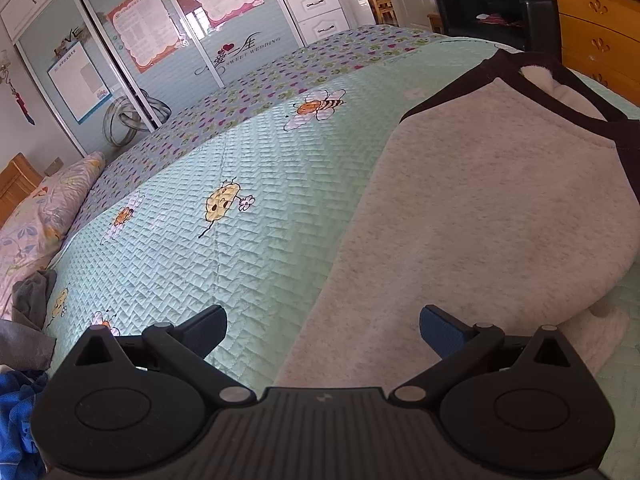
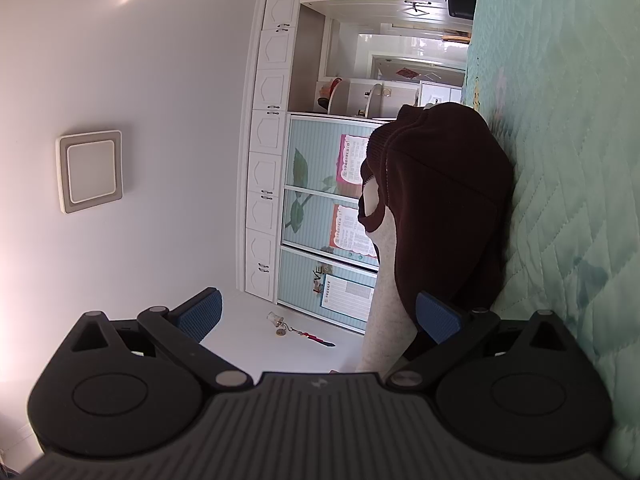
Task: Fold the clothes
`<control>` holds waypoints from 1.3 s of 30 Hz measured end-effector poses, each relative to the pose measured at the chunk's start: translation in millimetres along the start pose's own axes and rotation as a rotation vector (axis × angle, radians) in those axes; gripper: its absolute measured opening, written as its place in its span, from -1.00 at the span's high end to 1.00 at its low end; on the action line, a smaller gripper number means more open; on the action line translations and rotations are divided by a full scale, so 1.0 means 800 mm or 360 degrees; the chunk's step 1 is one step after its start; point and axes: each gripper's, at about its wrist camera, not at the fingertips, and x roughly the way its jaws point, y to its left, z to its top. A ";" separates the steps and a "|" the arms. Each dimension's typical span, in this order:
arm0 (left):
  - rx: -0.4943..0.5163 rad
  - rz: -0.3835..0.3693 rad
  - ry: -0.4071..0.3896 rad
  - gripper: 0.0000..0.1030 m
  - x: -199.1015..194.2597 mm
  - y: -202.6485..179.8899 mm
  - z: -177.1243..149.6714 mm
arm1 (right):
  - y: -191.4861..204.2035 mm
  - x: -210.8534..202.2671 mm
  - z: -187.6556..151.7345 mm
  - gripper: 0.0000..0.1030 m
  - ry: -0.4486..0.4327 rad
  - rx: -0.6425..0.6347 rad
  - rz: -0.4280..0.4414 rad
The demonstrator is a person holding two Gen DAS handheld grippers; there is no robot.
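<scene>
A grey sweatshirt (image 1: 472, 216) with dark brown sleeves and collar lies spread on the green quilted bed (image 1: 248, 168). My left gripper (image 1: 323, 330) hovers open just over the sweatshirt's near left edge, nothing between its blue pads. The right wrist view is rolled sideways, with the bed (image 2: 568, 168) along the right. There the dark brown sleeve (image 2: 444, 208) bulges up off the bed, grey body fabric (image 2: 386, 300) beside it. My right gripper (image 2: 318, 316) is open; its right fingertip (image 2: 438, 318) is against the brown sleeve, and the other one is in free air.
A floral pillow (image 1: 44, 216) and a pile of grey and blue clothes (image 1: 24, 360) lie at the bed's left. Mirrored wardrobe doors (image 1: 160, 56) stand behind the bed. A wooden dresser (image 1: 596, 24) and a black chair (image 1: 492, 16) stand at the far right.
</scene>
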 end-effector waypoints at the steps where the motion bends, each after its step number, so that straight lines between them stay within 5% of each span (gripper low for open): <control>1: -0.0013 0.0003 0.0010 -0.99 0.009 0.007 0.001 | 0.000 0.000 0.000 -0.99 -0.0001 0.0000 0.0001; 8: -0.0386 -0.0022 0.0334 -0.99 0.121 0.117 -0.006 | 0.000 0.000 0.000 -0.99 0.0000 -0.0002 0.0002; 12: -0.0576 -0.0329 0.0348 -0.98 0.143 0.148 -0.008 | -0.001 0.002 0.001 -0.99 0.0000 -0.0003 0.0002; 15: -0.0600 -0.0551 0.0313 -0.99 0.152 0.140 -0.007 | -0.001 0.003 0.002 -0.99 0.0001 -0.0004 0.0003; 21: -0.0485 -0.0465 0.0364 -0.97 0.177 0.113 -0.003 | -0.003 0.005 0.003 -0.99 0.0003 -0.0005 0.0005; 27: -0.0657 -0.0598 0.0464 -0.96 0.195 0.136 0.000 | -0.003 0.006 0.004 -0.99 0.0003 -0.0008 0.0006; 31: -0.0873 -0.0821 0.0515 -0.94 0.204 0.147 -0.004 | -0.004 0.006 0.005 -0.99 0.0003 -0.0008 0.0006; 39: -0.0790 -0.1100 0.0325 -0.90 0.194 0.119 -0.004 | -0.004 0.005 0.004 -0.99 0.0004 -0.0010 0.0004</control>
